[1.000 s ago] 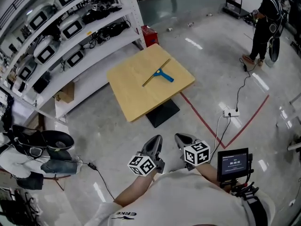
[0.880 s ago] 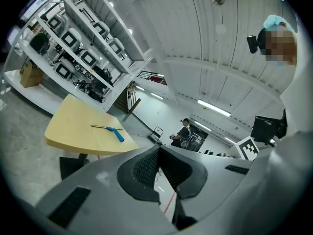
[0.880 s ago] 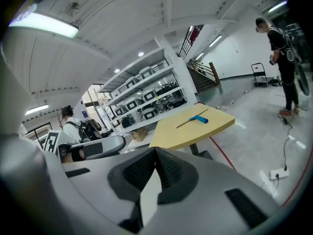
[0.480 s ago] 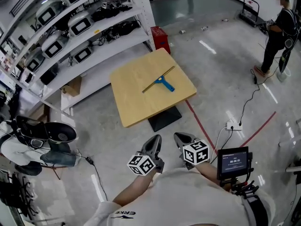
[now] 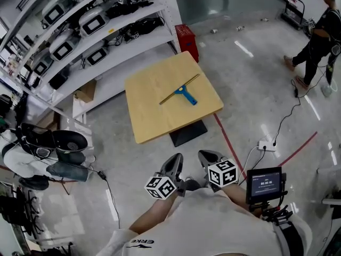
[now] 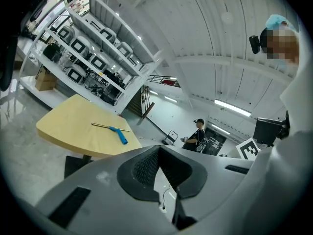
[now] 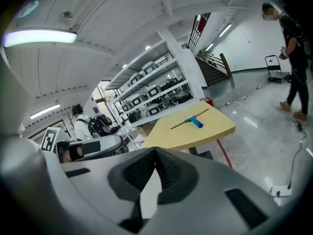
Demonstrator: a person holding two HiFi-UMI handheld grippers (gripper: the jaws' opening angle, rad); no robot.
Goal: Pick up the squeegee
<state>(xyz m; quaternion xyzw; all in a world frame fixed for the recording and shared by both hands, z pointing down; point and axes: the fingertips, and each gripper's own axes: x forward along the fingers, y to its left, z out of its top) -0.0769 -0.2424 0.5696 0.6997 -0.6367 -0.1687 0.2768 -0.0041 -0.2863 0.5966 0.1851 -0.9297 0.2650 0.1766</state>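
Squeegee [image 5: 183, 91] flat on table [image 5: 152, 116], well apart; left gripper [image 5: 176, 160] and right gripper [image 5: 205, 157] both closed, empty, held close, presumably until within reach

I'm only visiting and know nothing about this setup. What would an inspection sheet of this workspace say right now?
Surface: square wooden table on a dark base.
Job's things: squeegee with a blue handle lies flat near the table's middle, untouched.
Clutter: nothing seen on the table.
Grippers: left tool and right tool both shut, empty, held near the person's body, apart from the table.
Cables: white power strip with cord on the floor right of the table; black cable at left.
Surroundings: shelves of equipment, red crate, red tape on the floor, a person standing far right.
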